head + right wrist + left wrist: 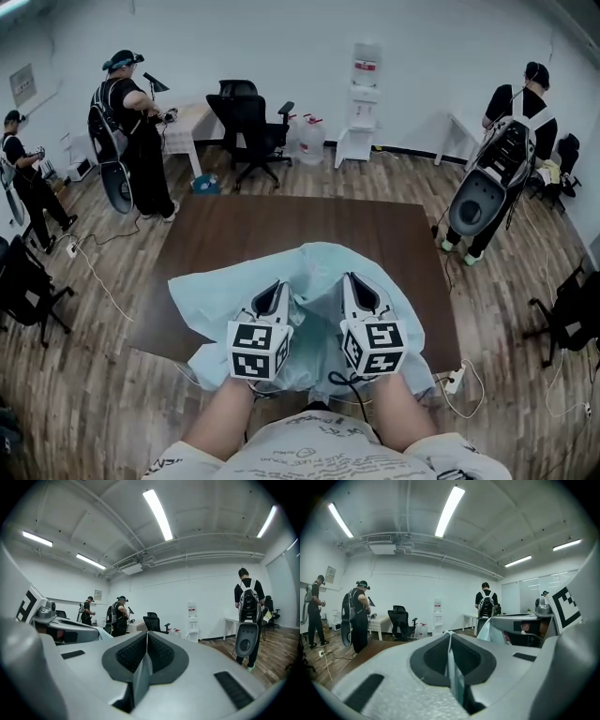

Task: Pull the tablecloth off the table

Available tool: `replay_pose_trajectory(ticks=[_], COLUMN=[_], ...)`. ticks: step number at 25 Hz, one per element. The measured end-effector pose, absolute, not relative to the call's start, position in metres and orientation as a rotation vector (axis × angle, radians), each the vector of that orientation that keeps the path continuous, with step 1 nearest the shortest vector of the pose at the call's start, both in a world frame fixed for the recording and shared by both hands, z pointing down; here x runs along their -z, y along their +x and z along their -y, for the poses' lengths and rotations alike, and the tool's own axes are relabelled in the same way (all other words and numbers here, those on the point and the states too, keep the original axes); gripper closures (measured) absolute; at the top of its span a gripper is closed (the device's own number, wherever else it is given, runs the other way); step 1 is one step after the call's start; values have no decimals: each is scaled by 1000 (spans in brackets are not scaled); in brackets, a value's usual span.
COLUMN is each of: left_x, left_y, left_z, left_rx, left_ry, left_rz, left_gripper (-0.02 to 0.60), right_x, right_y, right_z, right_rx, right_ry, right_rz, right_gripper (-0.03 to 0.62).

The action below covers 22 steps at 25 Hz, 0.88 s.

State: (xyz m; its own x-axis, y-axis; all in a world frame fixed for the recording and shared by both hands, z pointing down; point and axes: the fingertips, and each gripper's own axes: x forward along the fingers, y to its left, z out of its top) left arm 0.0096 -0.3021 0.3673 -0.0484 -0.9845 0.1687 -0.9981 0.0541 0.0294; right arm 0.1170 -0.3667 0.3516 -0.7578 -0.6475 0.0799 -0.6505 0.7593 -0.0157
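I see the tablecloth [220, 291], thin and pale blue, lying in a crumpled heap on the near half of the brown table [281, 225]. Its near edge hangs over the side by my body, and the far half of the table is bare wood. My left gripper [278, 291] and my right gripper [352, 281] sit side by side in the middle of the heap, close together, both pointing away from me. In the left gripper view the left gripper [450, 634] has its jaws squeezed together on a thin fold of the tablecloth [454, 677] that runs up between the pads. In the right gripper view the right gripper [147, 634] is pressed tight too, on a flat fold [140, 677] that looks grey there. I think it is the same cloth, but the colour is hard to tell in that view. I judge the job is more than half done, and the step now is the last pull. To do it well I should hold both pinches tight. I should pull both hands back toward me together, low and even, so the cloth slides flat and does not slip out of one side. The left wing of the cloth spreads wider than the right, so it may drag last. A white power strip [456, 379] lies on the floor by the near right corner, and I should lift the cloth clear of it.
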Motion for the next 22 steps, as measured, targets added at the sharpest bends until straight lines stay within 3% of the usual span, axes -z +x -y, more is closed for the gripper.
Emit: replay_pose_trajectory(ticks=[22], left_x=[-380], left_y=[-4], left_z=[280], left_rx=[-95], left_ry=[2070], left_rz=[2100], left_gripper=[571], right_x=[-363], right_y=[99], right_z=[336], right_rx=[-62], right_ry=[1097], right_rz=[2832], right_gripper=[578])
